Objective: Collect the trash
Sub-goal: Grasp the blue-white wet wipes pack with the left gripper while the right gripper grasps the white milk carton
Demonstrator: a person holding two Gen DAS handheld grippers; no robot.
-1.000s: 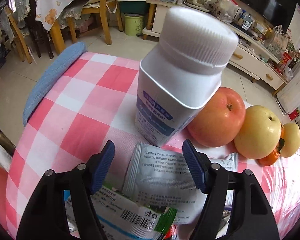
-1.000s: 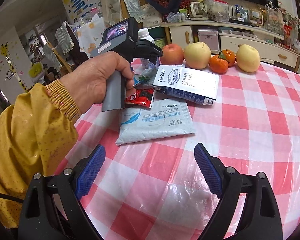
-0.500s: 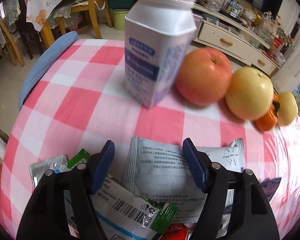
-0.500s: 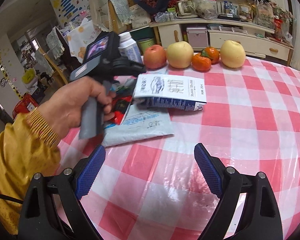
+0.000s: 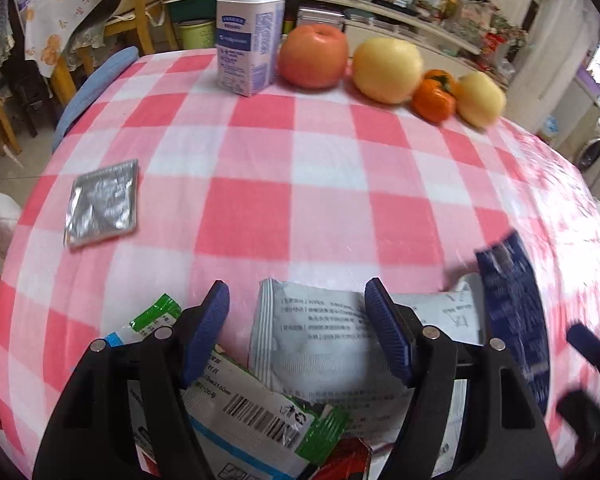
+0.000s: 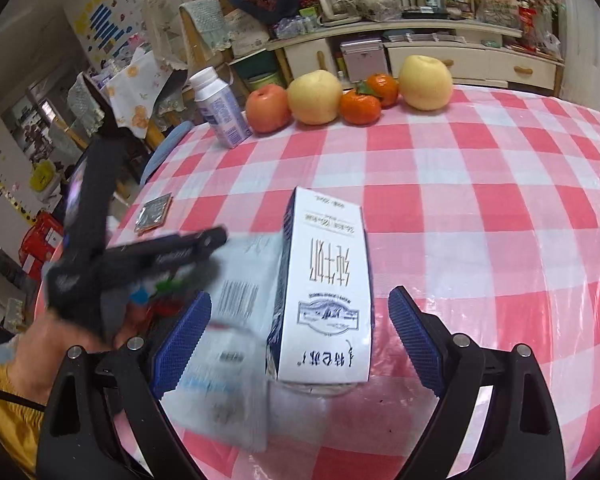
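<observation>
Desk (image 5: 324, 184), pink-white check cloth. Upper frame: white plastic bottle (image 5: 250, 36), round fruit row (image 5: 386, 70). Left: crinkled foil sachet (image 5: 102, 204), flat. Bottom: wrapper pile (image 5: 312, 344) under left hand-held gripper (image 5: 298, 334), half-open, empty. Right hand-held gripper (image 6: 300, 344), jaws wide, straddles rectangular milk carton (image 6: 326, 300) lying flat, no contact.

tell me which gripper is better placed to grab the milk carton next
Right. The carton lies on its side between the right gripper's open fingers. The left gripper hangs over the wrappers, with the carton off beside it.
</observation>
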